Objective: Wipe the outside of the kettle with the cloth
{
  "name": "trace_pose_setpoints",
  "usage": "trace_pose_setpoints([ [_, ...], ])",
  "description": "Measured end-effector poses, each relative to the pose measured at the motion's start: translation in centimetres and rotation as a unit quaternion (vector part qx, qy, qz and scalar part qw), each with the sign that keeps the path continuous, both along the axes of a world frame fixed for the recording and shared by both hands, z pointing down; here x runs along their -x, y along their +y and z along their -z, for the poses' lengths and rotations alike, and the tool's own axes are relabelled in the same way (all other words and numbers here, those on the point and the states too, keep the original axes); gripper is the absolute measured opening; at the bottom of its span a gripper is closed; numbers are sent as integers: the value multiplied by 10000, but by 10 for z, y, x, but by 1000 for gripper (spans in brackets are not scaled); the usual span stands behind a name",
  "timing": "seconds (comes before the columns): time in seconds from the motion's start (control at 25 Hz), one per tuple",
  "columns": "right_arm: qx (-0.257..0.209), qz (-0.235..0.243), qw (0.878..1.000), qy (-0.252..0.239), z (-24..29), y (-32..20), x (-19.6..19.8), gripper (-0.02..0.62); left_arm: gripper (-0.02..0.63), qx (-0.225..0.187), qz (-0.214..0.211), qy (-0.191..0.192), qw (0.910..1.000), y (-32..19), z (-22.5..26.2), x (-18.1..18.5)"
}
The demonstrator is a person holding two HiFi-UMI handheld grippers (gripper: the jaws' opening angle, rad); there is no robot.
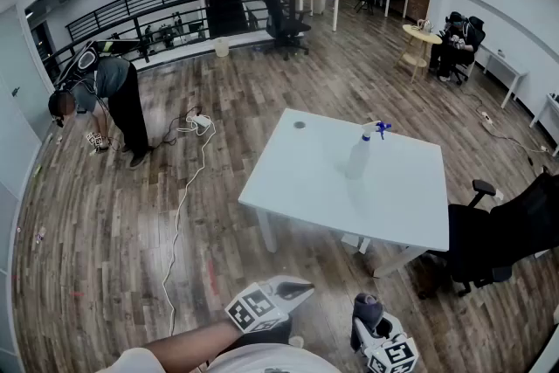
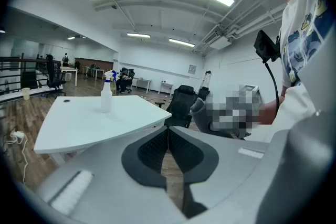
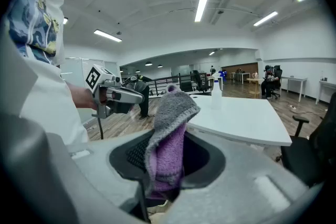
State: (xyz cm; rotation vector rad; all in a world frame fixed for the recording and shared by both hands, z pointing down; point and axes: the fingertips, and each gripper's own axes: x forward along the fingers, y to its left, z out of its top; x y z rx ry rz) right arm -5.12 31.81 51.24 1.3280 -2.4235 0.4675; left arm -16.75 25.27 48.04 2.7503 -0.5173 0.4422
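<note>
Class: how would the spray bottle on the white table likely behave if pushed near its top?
The spray bottle stands tall and narrow, so it would probably tip rather than slide. It looks like plastic, so likely light.

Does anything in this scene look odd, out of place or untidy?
No kettle is in sight: the white table bears just a spray bottle and a small dark disc, though the right gripper is shut on the cloth. A white cable trails loose across the floor. Nothing looks spilled or damaged.
</note>
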Motion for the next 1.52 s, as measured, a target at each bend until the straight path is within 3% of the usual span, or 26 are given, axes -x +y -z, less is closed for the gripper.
trace_pose_setpoints([
  [0.36,-115,-124,9999,17,2,-50,-17,127,20,-29,59,27,10000,-43,-5,-8],
  [0.64,-255,-57,9996,-85,7,-118,-26,130,38,-161,100,153,9997,-113,-4,-20],
  [1.0,-214,-475,9985,-160,35,-197,-54,132,164,-254,117,156,9995,-222,11,-50],
  [1.2,-333,-243,9990,-177,43,-237,-70,132,210,-318,549,38,9980,-291,3,-69],
  [1.52,-321,360,9988,-87,50,-307,-157,132,256,-538,1421,-231,9881,-406,-3,-120],
])
